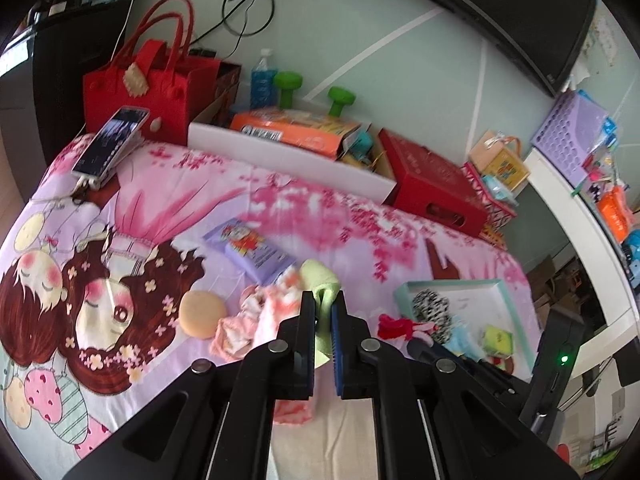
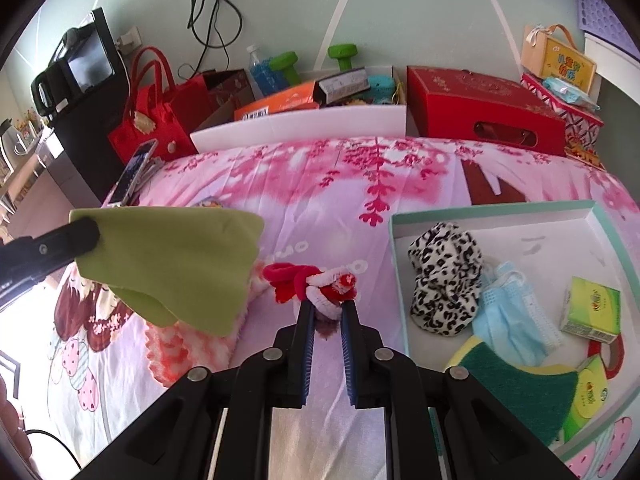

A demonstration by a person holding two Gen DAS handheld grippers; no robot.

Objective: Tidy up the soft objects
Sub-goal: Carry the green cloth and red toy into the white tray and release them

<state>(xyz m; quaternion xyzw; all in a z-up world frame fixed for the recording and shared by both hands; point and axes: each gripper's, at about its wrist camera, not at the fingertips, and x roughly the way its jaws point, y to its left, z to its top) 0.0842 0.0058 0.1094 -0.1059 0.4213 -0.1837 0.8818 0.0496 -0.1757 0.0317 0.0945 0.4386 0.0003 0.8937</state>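
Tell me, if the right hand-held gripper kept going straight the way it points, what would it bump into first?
Apart from the red and white fluffy fabric bundle already clamped in the right hand-held gripper, probably the pink floral printed bedsheet just beyond it, since the gripper points downward; depth is hard to judge.

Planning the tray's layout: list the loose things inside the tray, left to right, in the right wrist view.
Black-and-white leopard-print fabric scrunchie → light blue disposable face mask → small green-and-yellow tissue packet.
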